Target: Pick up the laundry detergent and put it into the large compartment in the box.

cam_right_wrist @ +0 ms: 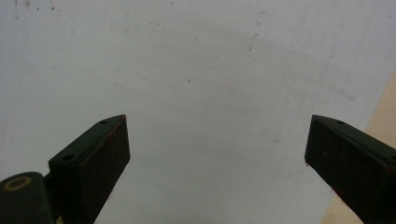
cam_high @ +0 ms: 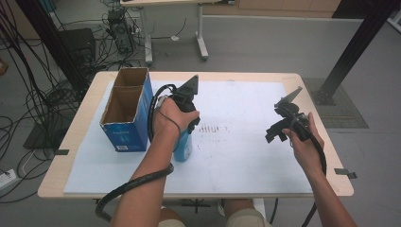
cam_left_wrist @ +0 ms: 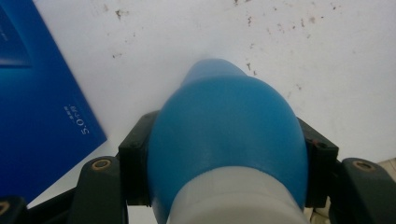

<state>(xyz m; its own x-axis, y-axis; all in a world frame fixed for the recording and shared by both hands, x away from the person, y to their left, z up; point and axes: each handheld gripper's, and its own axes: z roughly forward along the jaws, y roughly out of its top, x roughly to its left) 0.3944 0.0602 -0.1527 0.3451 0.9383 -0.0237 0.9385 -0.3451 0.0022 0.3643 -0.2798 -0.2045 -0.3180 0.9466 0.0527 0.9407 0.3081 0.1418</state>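
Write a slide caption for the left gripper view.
Left hand-held gripper clamped on a blue bottle above the white mat, beside a blue box.

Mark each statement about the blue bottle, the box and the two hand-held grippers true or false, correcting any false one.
1. The left hand-held gripper is clamped on the blue bottle. True.
2. The right hand-held gripper holds a cup. False: its jaws stand open with nothing between them, above the white mat.
3. The blue cardboard box is closed. False: its top is open.
4. The box stands left of the bottle in the high view. True.
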